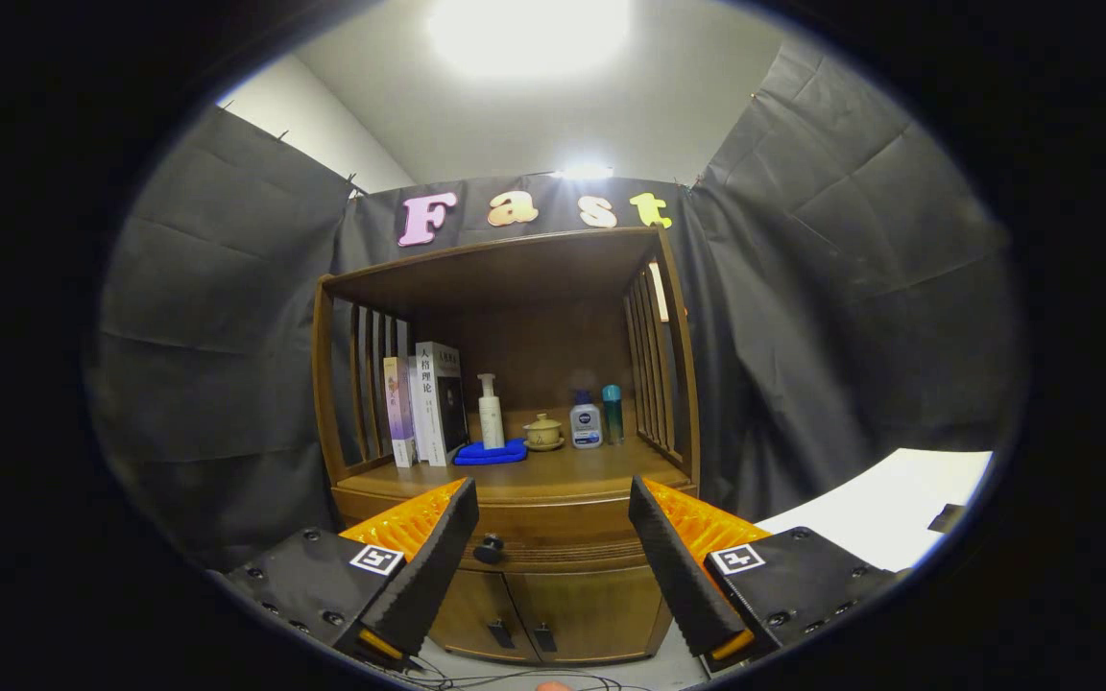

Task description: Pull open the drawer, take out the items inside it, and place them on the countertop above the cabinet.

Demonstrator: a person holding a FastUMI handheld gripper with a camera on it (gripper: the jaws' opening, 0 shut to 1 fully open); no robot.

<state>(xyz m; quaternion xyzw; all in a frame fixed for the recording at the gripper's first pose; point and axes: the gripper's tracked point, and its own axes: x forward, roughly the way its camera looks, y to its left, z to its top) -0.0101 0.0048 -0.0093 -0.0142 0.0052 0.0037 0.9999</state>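
Hand-held gripper [553, 523] spread wide, drawer [553, 537] closed ahead

Brown wooden cabinet [553, 499], countertop carrying upright books [426, 403] at left. Then folded blue cloth [491, 453] under a white pump bottle [490, 411], small lidded ceramic cup [543, 432], white-and-blue bottle [586, 422], teal bottle [613, 413].

Place: staged home corner inside a booth
Walls: black cloth [227, 336] hung all around
Furniture: wooden cabinet [553, 518] with open shelf
Household things: books [428, 403], pump bottle [490, 413], lidded cup [543, 431], lotion [586, 422]
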